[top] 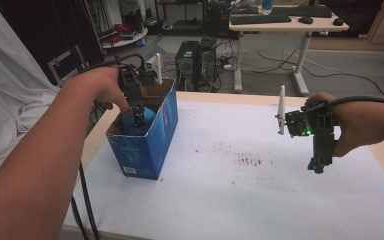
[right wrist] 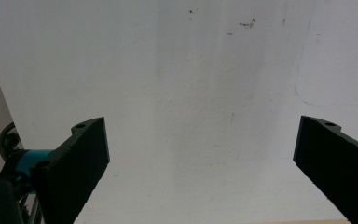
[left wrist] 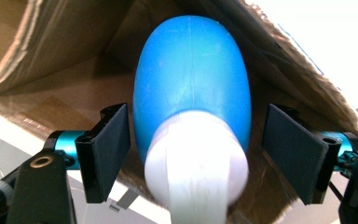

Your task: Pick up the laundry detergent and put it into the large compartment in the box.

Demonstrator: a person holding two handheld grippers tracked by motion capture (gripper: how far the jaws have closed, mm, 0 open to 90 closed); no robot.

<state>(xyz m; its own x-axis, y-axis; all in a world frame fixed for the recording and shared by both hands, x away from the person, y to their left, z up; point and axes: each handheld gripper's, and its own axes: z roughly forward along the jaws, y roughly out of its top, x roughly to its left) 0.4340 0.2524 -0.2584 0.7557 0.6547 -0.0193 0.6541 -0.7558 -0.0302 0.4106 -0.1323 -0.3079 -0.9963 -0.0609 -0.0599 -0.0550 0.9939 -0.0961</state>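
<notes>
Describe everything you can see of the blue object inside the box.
The blue object is smooth and egg-shaped, with a glossy, plastic-like surface and a faint seam along its length. A white rounded part sits at its near end, blurred by closeness. It lies inside the open box, a blue carton with brown cardboard inner walls, at the table's left edge. The left gripper reaches into the box; its jaws stand on either side of the object with a gap on each side, so they do not press it.

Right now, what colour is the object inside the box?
Blue with a white end, the object shows best in the left gripper view.
</notes>
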